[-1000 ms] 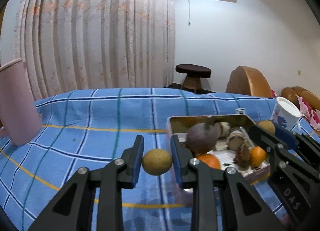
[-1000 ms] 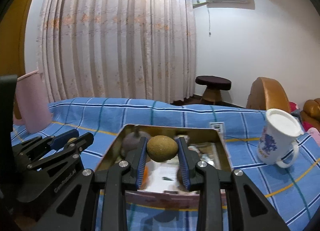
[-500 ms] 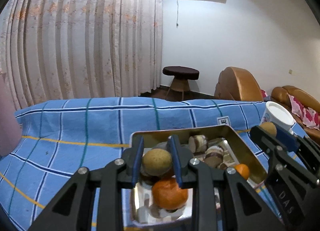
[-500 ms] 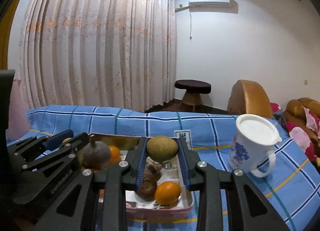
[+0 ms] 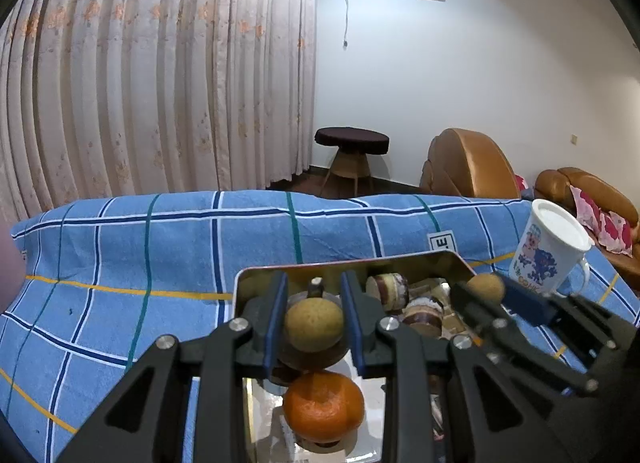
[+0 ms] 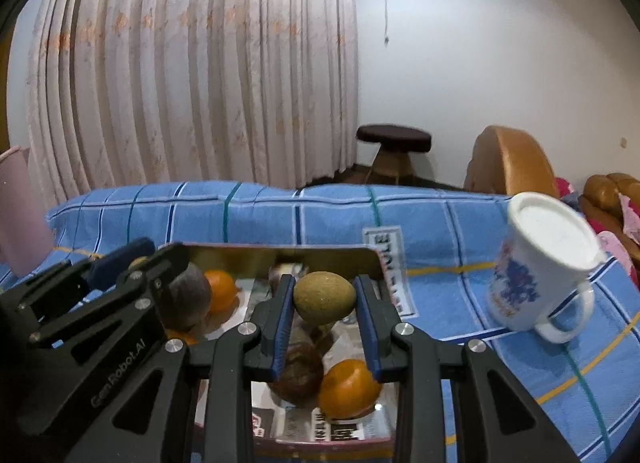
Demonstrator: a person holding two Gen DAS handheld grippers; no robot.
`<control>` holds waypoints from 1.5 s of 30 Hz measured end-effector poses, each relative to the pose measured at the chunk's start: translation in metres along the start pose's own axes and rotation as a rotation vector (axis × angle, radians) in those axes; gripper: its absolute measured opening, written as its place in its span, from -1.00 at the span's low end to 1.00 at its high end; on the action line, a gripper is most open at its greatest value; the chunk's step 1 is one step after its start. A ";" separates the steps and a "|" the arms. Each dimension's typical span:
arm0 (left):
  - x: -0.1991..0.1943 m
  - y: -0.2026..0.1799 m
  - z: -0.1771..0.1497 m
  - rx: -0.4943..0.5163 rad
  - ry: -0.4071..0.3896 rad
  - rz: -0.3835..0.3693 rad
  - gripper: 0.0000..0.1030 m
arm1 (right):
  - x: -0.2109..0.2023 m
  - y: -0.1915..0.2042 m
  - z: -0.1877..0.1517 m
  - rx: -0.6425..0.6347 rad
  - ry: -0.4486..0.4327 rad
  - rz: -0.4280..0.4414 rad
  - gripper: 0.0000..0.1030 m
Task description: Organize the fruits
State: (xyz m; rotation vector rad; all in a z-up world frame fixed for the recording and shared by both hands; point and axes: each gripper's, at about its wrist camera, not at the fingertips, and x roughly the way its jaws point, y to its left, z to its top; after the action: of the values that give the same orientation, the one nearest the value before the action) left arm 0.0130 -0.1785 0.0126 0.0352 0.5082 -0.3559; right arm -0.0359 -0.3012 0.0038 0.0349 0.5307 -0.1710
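Both grippers clamped: left gripper (image 5: 314, 317) on a brown fruit (image 5: 314, 326), right gripper (image 6: 325, 307) on another (image 6: 324, 297), over tin (image 6: 372, 259); "GenRobot.AI" on the left's arm.

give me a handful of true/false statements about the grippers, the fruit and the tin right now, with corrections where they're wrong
1. The left gripper is shut on a round tan-brown fruit. True.
2. The right gripper is empty. False: it is clamped on an oval greenish-brown fruit.
3. The rectangular gold metal tin has oranges in it. True: one orange lies near its front.
4. The white lidded mug with a blue cartoon print stands inside the tin. False: it stands on the blue checked cloth beside the tin.
5. Both held fruits rest on the cloth. False: each is carried over the tin.
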 end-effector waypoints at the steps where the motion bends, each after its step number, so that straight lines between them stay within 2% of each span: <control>1: 0.000 0.001 0.000 0.005 -0.007 0.004 -0.42 | 0.002 0.001 -0.001 -0.003 0.011 0.000 -0.37; 6: -0.001 0.001 -0.003 0.025 -0.014 -0.013 -0.42 | 0.006 -0.001 -0.004 0.004 0.041 0.031 -0.37; 12: -0.002 0.008 -0.004 0.000 -0.006 -0.003 -0.43 | 0.008 0.001 -0.006 -0.006 0.057 0.111 -0.37; 19: -0.006 0.005 -0.005 0.012 -0.020 0.002 -0.43 | 0.022 0.001 -0.012 0.018 0.143 0.213 -0.33; 20: -0.007 0.005 -0.006 0.008 -0.019 -0.005 -0.43 | 0.023 0.001 -0.012 0.019 0.151 0.227 -0.30; 22: -0.009 0.007 -0.006 0.001 -0.021 -0.013 -0.43 | 0.023 0.002 -0.013 0.018 0.160 0.234 0.03; 24: -0.011 0.009 -0.005 -0.003 -0.021 -0.018 -0.42 | 0.023 0.003 -0.015 0.002 0.160 0.233 0.20; 25: -0.012 0.010 -0.005 -0.004 -0.022 -0.020 -0.38 | 0.022 0.004 -0.015 -0.005 0.161 0.241 0.30; 27: -0.016 0.013 -0.004 0.001 -0.027 -0.017 -0.17 | 0.019 0.005 -0.015 -0.014 0.155 0.240 0.34; 29: -0.021 0.013 -0.004 0.000 -0.041 -0.002 0.60 | 0.012 0.005 -0.014 -0.030 0.125 0.217 0.34; 31: -0.031 0.014 -0.004 -0.005 -0.079 0.008 0.94 | 0.004 0.001 -0.013 -0.022 0.092 0.192 0.43; 34: -0.046 0.013 -0.002 0.021 -0.144 0.033 1.00 | -0.002 -0.007 -0.010 0.004 0.048 0.126 0.52; 38: -0.058 0.020 -0.003 0.026 -0.155 0.058 1.00 | -0.008 -0.021 -0.008 0.088 0.008 0.086 0.53; 42: -0.069 0.039 -0.008 0.006 -0.154 0.105 1.00 | -0.015 -0.034 -0.009 0.180 -0.025 0.094 0.53; 45: -0.077 0.054 -0.014 -0.001 -0.172 0.148 1.00 | -0.031 -0.038 -0.012 0.247 -0.117 0.121 0.53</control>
State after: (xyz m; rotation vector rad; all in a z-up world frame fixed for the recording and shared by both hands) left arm -0.0374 -0.1013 0.0345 0.0406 0.3330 -0.2114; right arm -0.0752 -0.3329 0.0095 0.2958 0.3874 -0.1191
